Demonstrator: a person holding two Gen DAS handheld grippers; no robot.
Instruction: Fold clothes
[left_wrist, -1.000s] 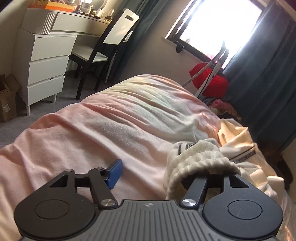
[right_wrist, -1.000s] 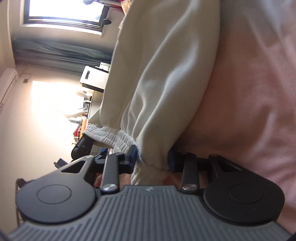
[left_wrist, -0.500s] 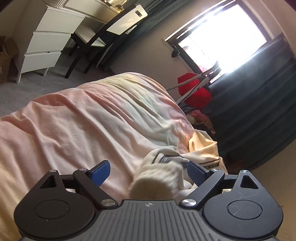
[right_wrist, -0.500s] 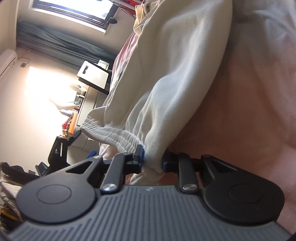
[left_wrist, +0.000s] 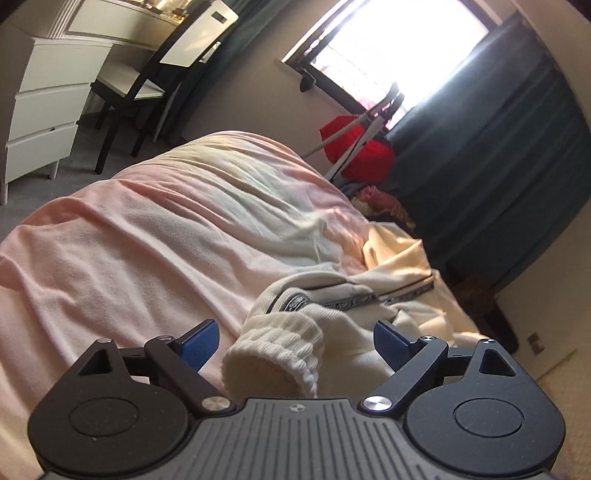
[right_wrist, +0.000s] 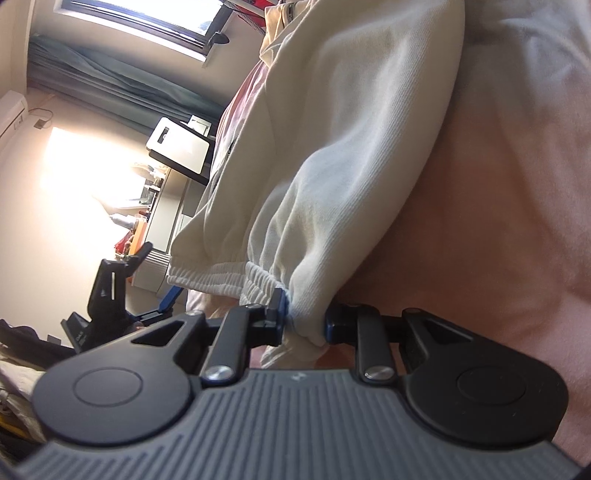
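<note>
A cream sweatshirt (left_wrist: 402, 266) lies on the pink blanket (left_wrist: 155, 236) of a bed. Its ribbed cuff (left_wrist: 273, 354) rests loose between the blue pads (left_wrist: 199, 341) of my left gripper (left_wrist: 295, 343), which stands wide open without pressing it. In the right wrist view the same garment (right_wrist: 343, 147) stretches away from me. My right gripper (right_wrist: 304, 319) is shut on a bunch of cloth at the gathered elastic edge (right_wrist: 236, 280). The left gripper (right_wrist: 110, 291) shows at the left of that view, beyond the elastic edge.
Beside the bed stand a white chest of drawers (left_wrist: 48, 110) and a dark chair (left_wrist: 147, 85). Beyond the bed are a bright window (left_wrist: 399, 48), dark curtains (left_wrist: 498, 158) and a red bag (left_wrist: 354, 147). The blanket (right_wrist: 498, 221) spreads to the right.
My left jaws have spread wide and the cuff, earlier draped over the right finger, now lies free between them. My right jaws have closed tighter on the cloth.
</note>
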